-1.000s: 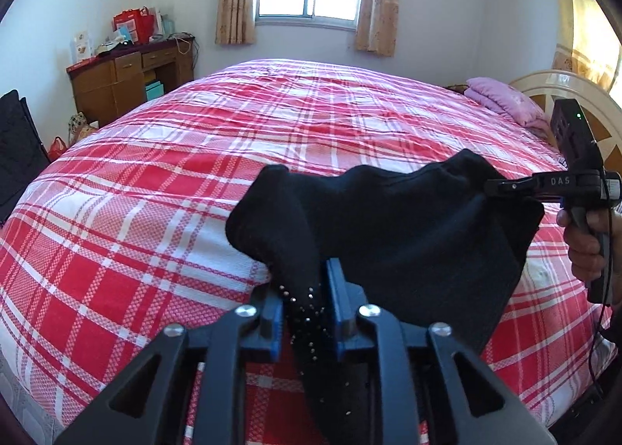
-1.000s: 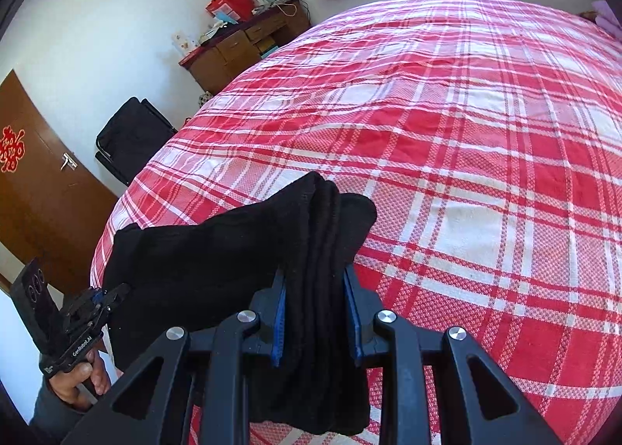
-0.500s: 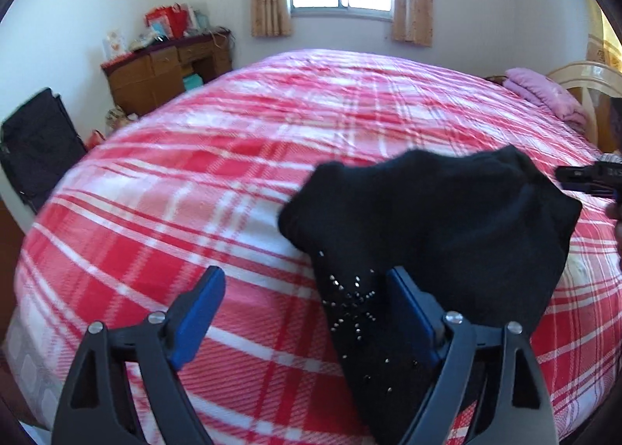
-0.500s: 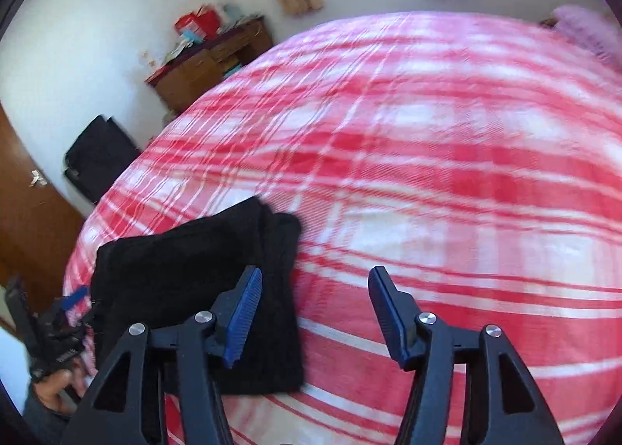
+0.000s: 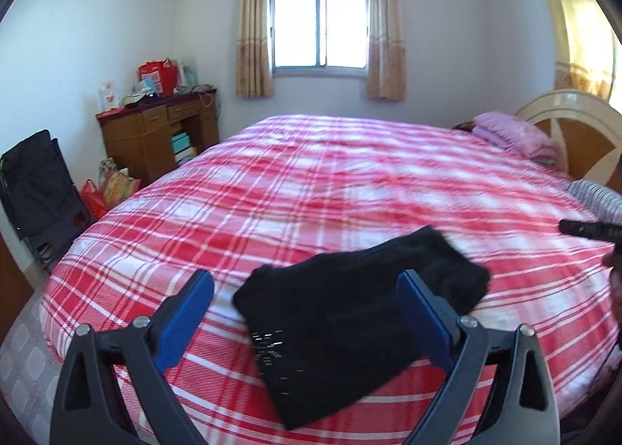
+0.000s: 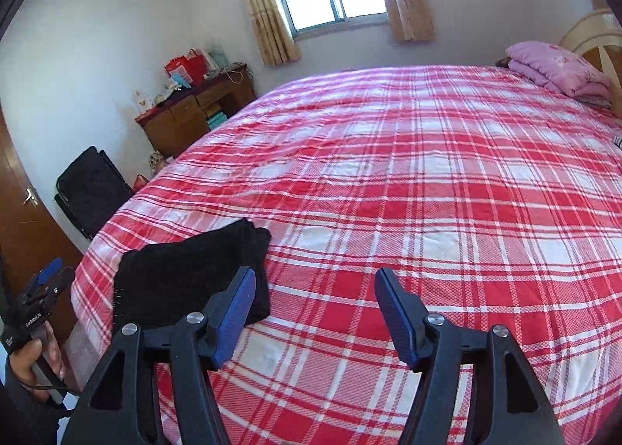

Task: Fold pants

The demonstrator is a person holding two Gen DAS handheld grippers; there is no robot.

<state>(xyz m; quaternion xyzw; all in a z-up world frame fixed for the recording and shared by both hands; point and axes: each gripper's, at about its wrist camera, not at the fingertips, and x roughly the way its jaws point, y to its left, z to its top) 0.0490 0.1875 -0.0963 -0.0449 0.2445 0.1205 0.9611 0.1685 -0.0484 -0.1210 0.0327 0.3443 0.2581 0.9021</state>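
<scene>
A wide bed (image 5: 350, 180) fills the room, covered by a red-and-white plaid sheet (image 6: 427, 192) that lies smooth; behind it a curtained window (image 5: 318, 29) sits in a pale wall, a brown wooden desk (image 5: 155, 134) heaped with red bags and boxes stands in the left corner, a black folding chair (image 5: 35, 188) leans beside it, and a folded pink quilt (image 6: 556, 68) rests at the cream headboard (image 5: 575, 126); the black pants (image 5: 350, 313) lie folded into a compact bundle on the sheet near the bed's foot corner, touched by neither tool; the left gripper (image 5: 307, 313) hangs above them with its blue-padded jaws spread wide and empty, the bundle showing between them; the right gripper (image 6: 317, 309) is likewise spread wide and holds nothing, over bare plaid just to the right of the bundle; the left wrist view alone shows small pale studs on the near fold of the pants, a striped cushion (image 5: 594, 200) at the right edge, and only a dark sliver of the other tool; the right wrist view alone shows a brown door (image 6: 23, 219) with a metal handle, and the person's left hand (image 6: 35, 359) wrapped round the left tool's grip.
</scene>
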